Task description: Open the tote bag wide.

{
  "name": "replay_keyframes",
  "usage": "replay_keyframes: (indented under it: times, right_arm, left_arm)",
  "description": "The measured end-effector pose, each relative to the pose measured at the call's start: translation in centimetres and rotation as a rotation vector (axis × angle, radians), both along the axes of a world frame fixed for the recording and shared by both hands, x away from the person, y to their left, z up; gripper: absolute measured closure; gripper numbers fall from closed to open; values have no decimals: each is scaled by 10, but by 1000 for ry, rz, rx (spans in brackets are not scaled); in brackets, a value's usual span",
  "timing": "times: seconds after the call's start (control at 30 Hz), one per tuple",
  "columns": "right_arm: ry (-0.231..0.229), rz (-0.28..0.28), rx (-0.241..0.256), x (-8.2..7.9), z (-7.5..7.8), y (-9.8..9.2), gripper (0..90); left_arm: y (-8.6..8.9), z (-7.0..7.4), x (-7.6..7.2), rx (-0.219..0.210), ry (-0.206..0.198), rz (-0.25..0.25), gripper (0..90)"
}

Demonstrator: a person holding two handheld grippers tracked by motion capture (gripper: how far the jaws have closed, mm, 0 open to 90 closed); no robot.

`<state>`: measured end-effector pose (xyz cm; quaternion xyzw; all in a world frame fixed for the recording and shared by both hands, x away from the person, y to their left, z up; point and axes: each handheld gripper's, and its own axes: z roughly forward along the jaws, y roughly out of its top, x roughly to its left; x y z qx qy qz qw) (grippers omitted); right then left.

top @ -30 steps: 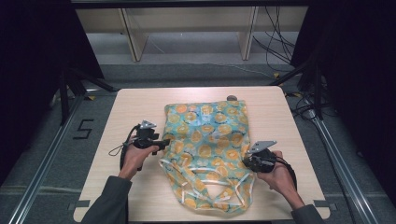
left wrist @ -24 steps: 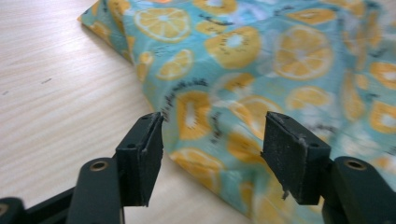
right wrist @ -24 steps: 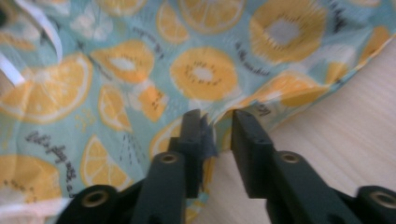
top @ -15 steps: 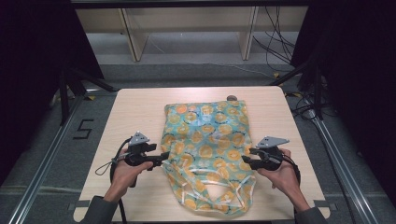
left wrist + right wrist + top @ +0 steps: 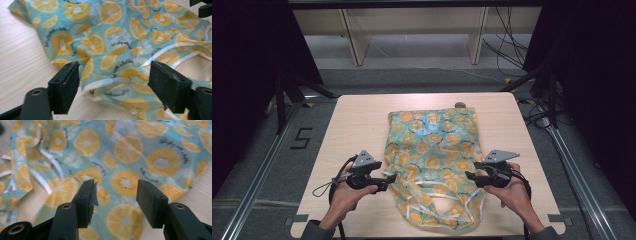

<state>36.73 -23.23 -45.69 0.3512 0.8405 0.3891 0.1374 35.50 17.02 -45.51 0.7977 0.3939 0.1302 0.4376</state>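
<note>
Hands low at garment [image 5: 432,150] sides | left claw [image 5: 388,183] apart | right claw [image 5: 468,176] apart

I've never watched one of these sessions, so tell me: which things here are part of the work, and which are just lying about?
Part of the work:
- fruit-print garment, spread on the table
- left hand-held gripper, jaws open at its edge
- right hand-held gripper, jaws open over its other side

Just lying about:
- small dark round object at the garment's far edge
- cables on the floor beyond
</note>
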Motion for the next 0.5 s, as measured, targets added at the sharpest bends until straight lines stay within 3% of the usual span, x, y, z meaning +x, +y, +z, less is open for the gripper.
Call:
replay_keyframes:
  times: [0.13, 0.5]
  right_arm:
    - [1, 36, 2, -2, 0, 5, 489]
    - [42, 52, -8, -7, -2, 16, 483]
  left_arm:
    - [-5, -2, 0, 15, 1, -30, 212]
    - [-17, -12, 0, 64, -11, -97, 191]
